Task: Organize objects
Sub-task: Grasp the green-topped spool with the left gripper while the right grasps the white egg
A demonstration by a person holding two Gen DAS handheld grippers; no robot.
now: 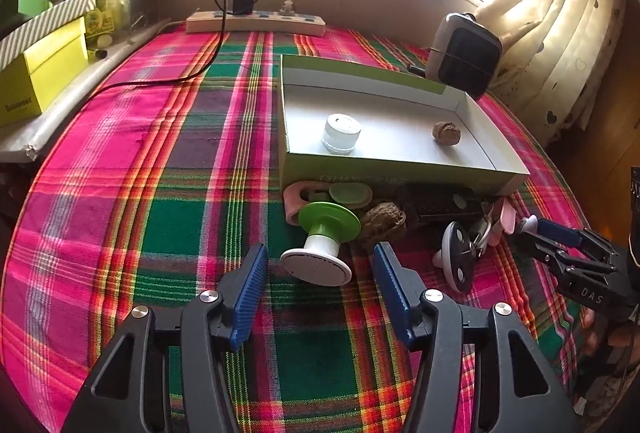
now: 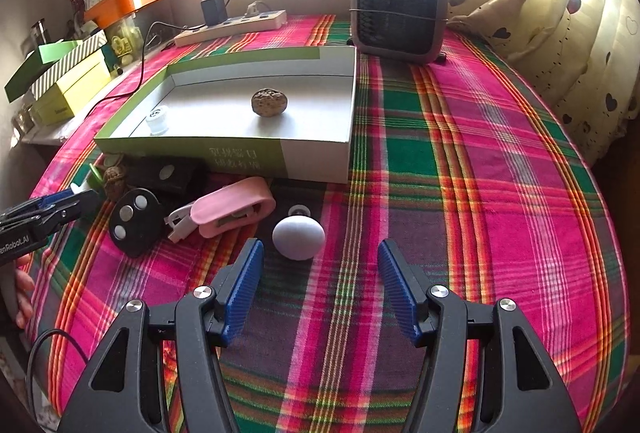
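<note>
Box: my shallow green-and-white cardboard box [image 1: 400, 169] lies open on the bench, printed characters on its near wall; in it stand a small clear jar [image 1: 341, 132] at one end and a rough brown walnut [image 2: 269, 102] nearer the other, well apart.
Loose things: just in front of the box I see a green-and-white spool [image 1: 325, 242] on its side, a second walnut [image 1: 383, 220], a black disc with three silver buttons [image 2: 133, 221], a pink clip-like piece [image 2: 232, 208] and a pale egg-shaped object [image 2: 298, 236].
Left gripper [image 1: 320, 265]: my fingers are spread, empty, with the spool's white end lying between their tips, untouched.
Right gripper [image 2: 320, 261]: my fingers are spread, holding nothing; the egg-shaped object lies just beyond the left finger.
Bench: covered by a pink, green and purple plaid cloth [image 2: 480, 193].
Room: a power strip [image 1: 256, 22] with a black charger and a small fan heater [image 2: 399, 9] stand at the far edge; yellow and striped boxes [image 1: 44, 61] are stacked at the left; cream curtains [image 2: 560, 33] with heart marks hang at the right under a bright window.
</note>
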